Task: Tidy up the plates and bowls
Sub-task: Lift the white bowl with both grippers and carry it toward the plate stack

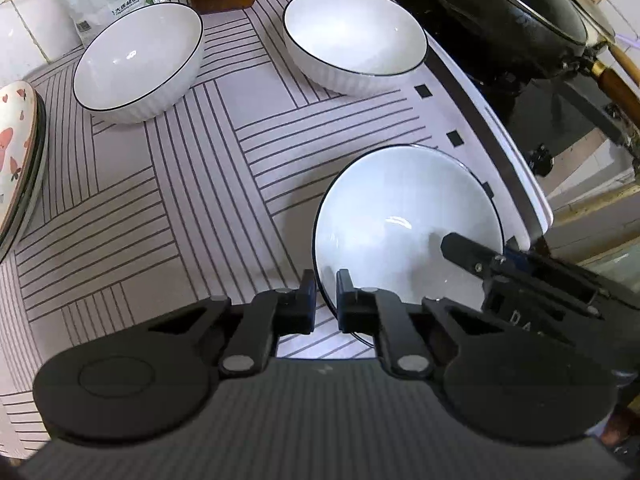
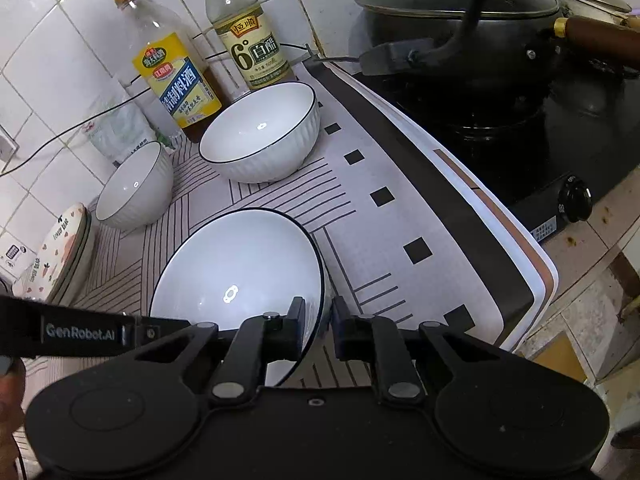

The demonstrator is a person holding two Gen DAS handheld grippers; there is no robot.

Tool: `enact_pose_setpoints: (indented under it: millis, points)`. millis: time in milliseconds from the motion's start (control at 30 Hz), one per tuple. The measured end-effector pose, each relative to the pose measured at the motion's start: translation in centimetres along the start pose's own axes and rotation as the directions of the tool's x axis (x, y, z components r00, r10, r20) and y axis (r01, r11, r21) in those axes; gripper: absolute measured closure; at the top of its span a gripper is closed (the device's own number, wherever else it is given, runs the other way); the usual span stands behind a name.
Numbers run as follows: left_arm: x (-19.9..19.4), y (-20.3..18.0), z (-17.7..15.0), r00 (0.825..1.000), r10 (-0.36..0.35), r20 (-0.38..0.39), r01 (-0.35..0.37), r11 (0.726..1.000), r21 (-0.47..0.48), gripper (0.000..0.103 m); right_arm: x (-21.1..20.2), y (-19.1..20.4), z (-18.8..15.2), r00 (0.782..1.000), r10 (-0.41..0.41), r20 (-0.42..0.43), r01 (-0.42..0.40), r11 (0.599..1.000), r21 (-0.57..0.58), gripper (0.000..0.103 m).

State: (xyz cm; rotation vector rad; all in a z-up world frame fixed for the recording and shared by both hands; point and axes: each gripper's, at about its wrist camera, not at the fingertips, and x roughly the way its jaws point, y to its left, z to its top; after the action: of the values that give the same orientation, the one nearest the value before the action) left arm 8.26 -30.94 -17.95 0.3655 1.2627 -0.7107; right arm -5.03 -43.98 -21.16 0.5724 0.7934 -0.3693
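Note:
A white bowl with a dark rim (image 1: 400,216) (image 2: 240,264) sits near the front of the striped mat (image 1: 160,200). My left gripper (image 1: 325,286) is shut on its near-left rim, one finger inside and one outside. My right gripper (image 2: 318,314) is shut on the rim at the bowl's right side; one of its fingers (image 1: 464,250) shows inside the bowl in the left wrist view. Two more white ribbed bowls (image 1: 140,60) (image 1: 356,36) stand upright at the back of the mat. A stack of patterned plates (image 1: 16,152) (image 2: 60,256) lies at the far left.
Bottles of cooking wine (image 2: 176,80) and vinegar (image 2: 248,40) stand against the tiled wall behind the bowls. A black lidded wok (image 2: 460,12) sits on the gas stove (image 2: 560,200) to the right of the mat. The counter edge drops off at the right.

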Motion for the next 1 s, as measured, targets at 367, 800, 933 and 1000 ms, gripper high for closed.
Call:
enact_pose_setpoints:
  millis: [367, 800, 933, 1000]
  points:
    - [-2.8, 1.9, -2.5, 1.000, 0.008, -0.016, -0.008, 0.999, -0.033, 0.094, -1.8, 2.4, -0.8, 0.999, 0.051, -0.015, -0.052, 0.998, -0.044, 0.087]
    - [-7.0, 6.8, -5.3, 0.998, 0.064, 0.002, -0.063, 0.990, -0.129, 0.094, -2.7, 8.1, -0.9, 0.985, 0.165, -0.055, -0.172, 0.971, -0.166, 0.086]
    - [-8.4, 8.7, -6.3, 0.994, 0.109, 0.012, -0.105, 0.980, -0.169, 0.094, -2.3, 9.9, -0.9, 0.974, 0.212, -0.083, -0.225, 0.952, -0.208, 0.086]
    - [-9.0, 9.8, -6.7, 0.992, 0.123, 0.019, -0.117, 0.974, -0.195, 0.094, -2.0, 11.2, -0.9, 0.968, 0.231, -0.097, -0.248, 0.940, -0.234, 0.086]
